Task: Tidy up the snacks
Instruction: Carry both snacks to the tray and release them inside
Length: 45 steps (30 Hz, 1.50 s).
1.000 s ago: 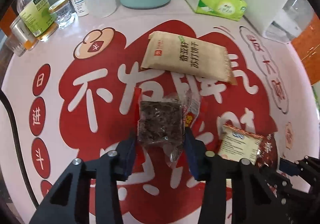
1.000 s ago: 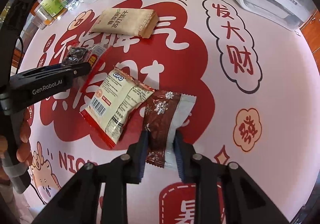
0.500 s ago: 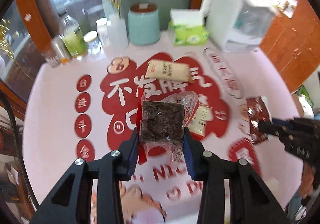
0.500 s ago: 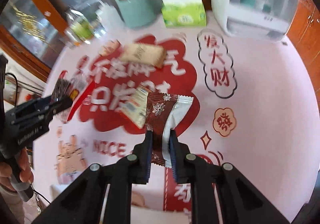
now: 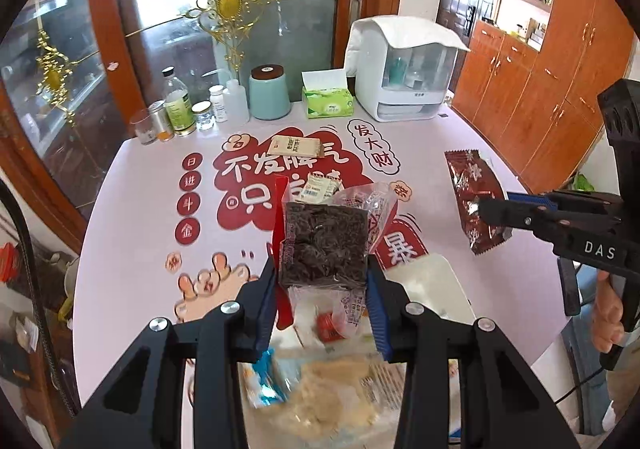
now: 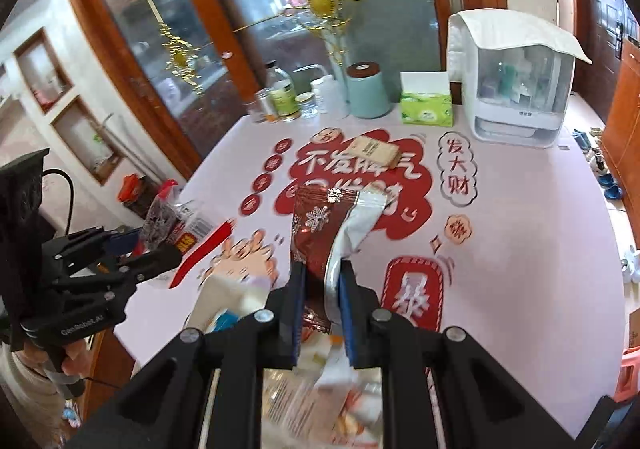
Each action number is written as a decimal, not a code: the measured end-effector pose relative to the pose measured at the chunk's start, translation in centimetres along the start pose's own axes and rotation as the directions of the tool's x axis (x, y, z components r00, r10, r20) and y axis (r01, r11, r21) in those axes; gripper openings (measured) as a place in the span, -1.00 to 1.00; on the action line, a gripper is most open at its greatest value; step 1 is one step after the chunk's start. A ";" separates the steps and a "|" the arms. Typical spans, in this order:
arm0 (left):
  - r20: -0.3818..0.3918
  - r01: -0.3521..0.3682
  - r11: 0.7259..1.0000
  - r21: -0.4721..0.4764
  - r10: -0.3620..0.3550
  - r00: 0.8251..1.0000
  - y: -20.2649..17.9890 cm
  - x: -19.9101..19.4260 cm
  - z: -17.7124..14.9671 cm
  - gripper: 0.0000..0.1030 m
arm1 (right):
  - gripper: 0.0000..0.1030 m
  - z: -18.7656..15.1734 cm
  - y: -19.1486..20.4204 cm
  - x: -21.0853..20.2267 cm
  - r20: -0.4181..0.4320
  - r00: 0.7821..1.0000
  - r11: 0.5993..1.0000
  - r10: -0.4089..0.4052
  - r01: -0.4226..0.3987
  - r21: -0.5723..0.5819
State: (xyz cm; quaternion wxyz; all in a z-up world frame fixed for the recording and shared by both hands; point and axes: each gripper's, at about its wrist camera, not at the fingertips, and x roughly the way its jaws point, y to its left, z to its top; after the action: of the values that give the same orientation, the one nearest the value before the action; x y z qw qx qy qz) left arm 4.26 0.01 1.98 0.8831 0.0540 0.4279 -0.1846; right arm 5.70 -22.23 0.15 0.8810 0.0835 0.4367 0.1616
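Observation:
My left gripper [image 5: 323, 271] is shut on a clear packet of dark dried snack [image 5: 324, 245], held up in the air. In the right wrist view, my right gripper [image 6: 322, 273] is shut on a brown-and-silver packet [image 6: 320, 233], also lifted off the table. Both hang over a white container [image 5: 434, 281] at the table's near edge, where blurred snack packets lie. A tan cracker packet [image 5: 295, 147] and a small white packet [image 5: 320, 187] lie on the red-printed tablecloth [image 5: 160, 177]. In the left wrist view the right gripper [image 5: 490, 209] shows at the right with its brown packet [image 5: 472, 189].
Along the far edge stand several bottles and jars [image 5: 180, 113], a teal canister [image 5: 269, 93], a green tissue box [image 5: 327, 101] and a white appliance [image 5: 404, 81]. Wooden cabinets [image 5: 540, 89] are to the right, a glass door [image 5: 260, 9] behind. A hand [image 5: 608, 313] holds the right gripper.
Both grippers rose from the tabletop with their packets and drew back toward the near edge, over the container. The right jaws closed tighter on the brown packet.

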 end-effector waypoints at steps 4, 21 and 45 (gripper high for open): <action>0.013 -0.009 0.999 -0.035 0.009 1.000 -1.1 -1.5 -2.8 -0.26 | -0.69 -2.9 1.0 -1.6 -0.006 1.000 1.000 0.024 -0.024 -0.013; -0.064 -0.120 0.992 -0.034 0.117 0.991 -3.4 0.0 -8.6 -0.23 | -0.68 -8.6 4.1 -1.3 -0.085 0.995 0.996 0.045 -0.052 -0.074; -0.108 -0.164 0.982 -0.090 0.154 0.982 -3.2 2.0 -9.2 0.77 | -0.14 -9.6 2.8 0.2 -0.099 0.995 0.999 -0.016 0.013 -0.037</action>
State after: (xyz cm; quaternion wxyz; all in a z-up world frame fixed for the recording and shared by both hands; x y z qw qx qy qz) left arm -2.56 -1.15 -5.21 0.8741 0.0536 0.4745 -0.0893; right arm -2.42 -19.49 -5.02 0.8606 0.0563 0.4778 0.1671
